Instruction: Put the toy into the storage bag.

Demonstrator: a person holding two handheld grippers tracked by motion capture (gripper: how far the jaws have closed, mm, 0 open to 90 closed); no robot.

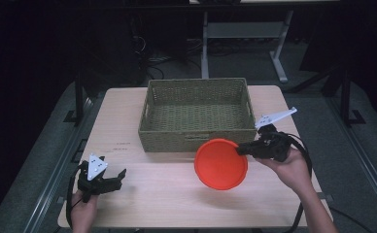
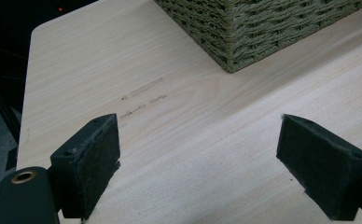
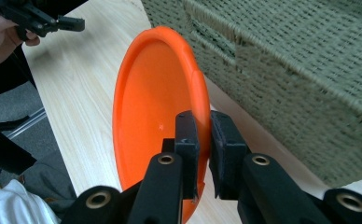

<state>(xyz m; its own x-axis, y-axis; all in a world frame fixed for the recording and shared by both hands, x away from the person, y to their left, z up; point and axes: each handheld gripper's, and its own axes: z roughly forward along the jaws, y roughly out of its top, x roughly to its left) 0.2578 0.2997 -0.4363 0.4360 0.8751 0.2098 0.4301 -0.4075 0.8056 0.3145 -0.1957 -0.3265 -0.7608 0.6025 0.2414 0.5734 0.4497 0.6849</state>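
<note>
Left gripper [image 1: 121, 174]: jaws apart, nothing between them, low over the pale wooden table [image 1: 152, 194], well short of the green woven rectangular basket [image 1: 196, 114]. Right gripper [image 1: 240, 149]: jaws clamped on the rim of the round orange plastic plate [image 1: 220, 164], held tilted just before the basket's front wall.

The high view looks forward and down from above the person's side, far enough to take in the whole table [image 1: 143, 194]. Each gripper view sits close behind its own jaws, low over the tabletop. All three views share the woven basket [image 1: 196, 114].
</note>
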